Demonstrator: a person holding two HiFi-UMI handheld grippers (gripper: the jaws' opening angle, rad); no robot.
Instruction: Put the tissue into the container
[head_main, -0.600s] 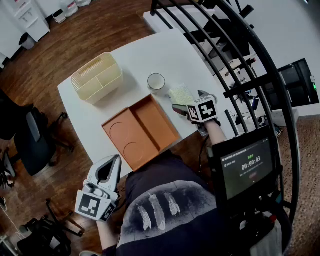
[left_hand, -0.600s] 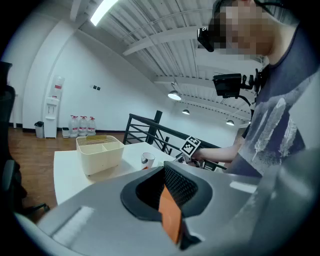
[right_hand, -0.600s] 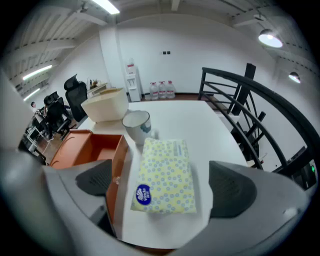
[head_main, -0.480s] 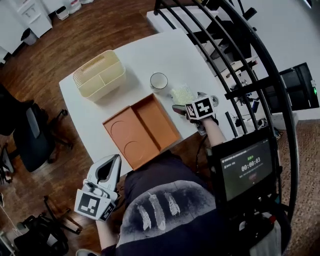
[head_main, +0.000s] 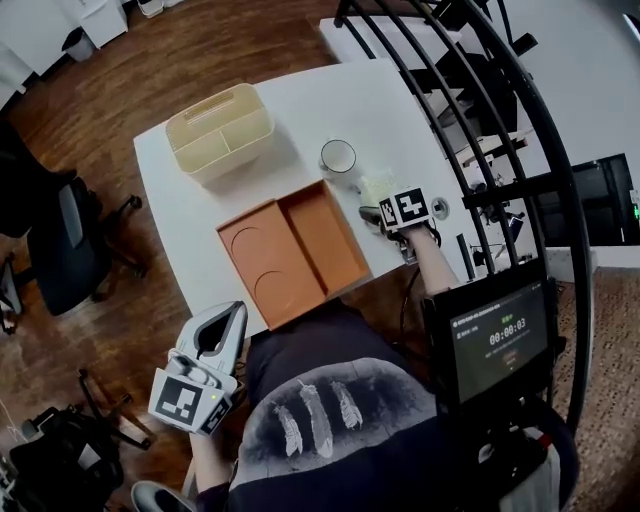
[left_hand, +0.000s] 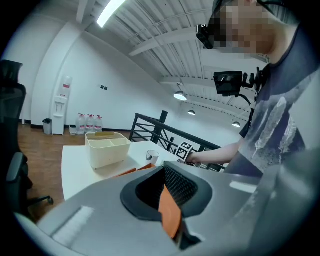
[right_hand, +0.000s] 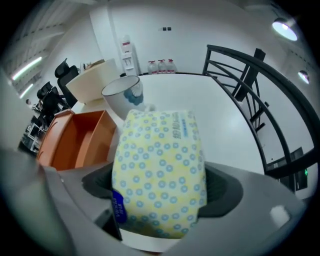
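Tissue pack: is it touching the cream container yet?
Apart. Head view shows the cup and bare white table between the tissue pack and the cream container.

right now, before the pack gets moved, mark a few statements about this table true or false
1. The tissue pack sits between the right gripper's jaws. True.
2. The pack is inside the cream container. False: it is on the table near the cup, well apart from the cream container.
3. The left gripper has its jaws together with nothing between them. True.
4. The cup stands in the orange tray. False: it stands on the table just beyond the orange tray.
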